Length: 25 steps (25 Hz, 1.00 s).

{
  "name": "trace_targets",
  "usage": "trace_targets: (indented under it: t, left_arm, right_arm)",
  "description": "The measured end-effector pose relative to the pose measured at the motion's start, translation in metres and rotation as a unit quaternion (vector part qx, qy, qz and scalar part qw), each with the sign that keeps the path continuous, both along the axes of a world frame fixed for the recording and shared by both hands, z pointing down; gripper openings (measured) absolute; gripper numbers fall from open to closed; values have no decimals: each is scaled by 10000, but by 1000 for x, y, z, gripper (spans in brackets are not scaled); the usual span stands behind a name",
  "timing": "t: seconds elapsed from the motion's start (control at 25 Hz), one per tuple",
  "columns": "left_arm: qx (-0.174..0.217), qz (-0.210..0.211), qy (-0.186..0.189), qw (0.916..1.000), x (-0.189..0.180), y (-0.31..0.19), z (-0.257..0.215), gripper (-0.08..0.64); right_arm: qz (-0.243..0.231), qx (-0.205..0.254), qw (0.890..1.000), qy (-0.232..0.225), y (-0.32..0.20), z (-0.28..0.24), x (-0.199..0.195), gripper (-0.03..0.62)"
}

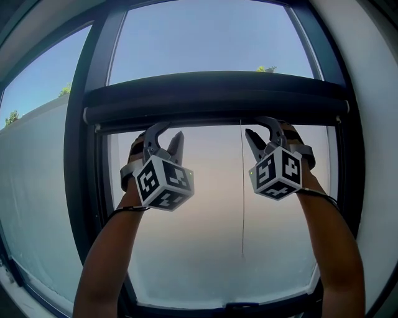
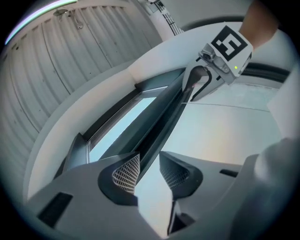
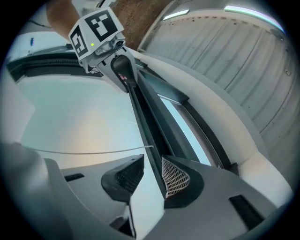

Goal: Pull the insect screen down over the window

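Outside, the sky [image 1: 205, 37] was clear blue, and some green tree tops [image 1: 12, 117] stood just above a pale wall [image 1: 37, 186]. Indoors, a ribbed grey ceiling [image 2: 70, 61] carried a long bright lamp [image 2: 44, 10] near its edge.

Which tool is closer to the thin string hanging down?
The right tool. The string hangs just beside its inner side, while the left tool is much farther off.
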<state>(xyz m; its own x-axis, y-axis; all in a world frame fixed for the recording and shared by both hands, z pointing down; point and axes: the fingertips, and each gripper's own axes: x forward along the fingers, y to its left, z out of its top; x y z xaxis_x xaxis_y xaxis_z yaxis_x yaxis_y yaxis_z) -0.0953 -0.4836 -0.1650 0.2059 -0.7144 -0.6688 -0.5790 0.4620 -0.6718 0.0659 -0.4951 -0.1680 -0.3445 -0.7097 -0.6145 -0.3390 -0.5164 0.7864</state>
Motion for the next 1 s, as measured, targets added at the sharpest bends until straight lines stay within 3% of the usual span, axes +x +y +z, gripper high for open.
trace_targets:
  t: [0.24, 0.44, 0.8, 1.0]
  left_arm:
    - [-11, -873, -647, 9941, 4, -18, -9, 177]
    - [-145, -1448, -1093, 9833, 4, -35, -11, 185]
    - [-529, -1822, -1370, 9722, 5, -43, -13, 186]
    - [-723, -2069, -1618, 9622, 5, -43, -11, 186]
  right_arm:
    - [751, 74, 9959, 504, -11, -7, 8, 119]
    - [1359, -11, 9873, 826, -26, -12, 15, 160]
    - [1686, -65, 9791, 1137, -32, -12, 18, 164]
    - [1827, -385, 9730, 1356, -34, -6, 18, 164]
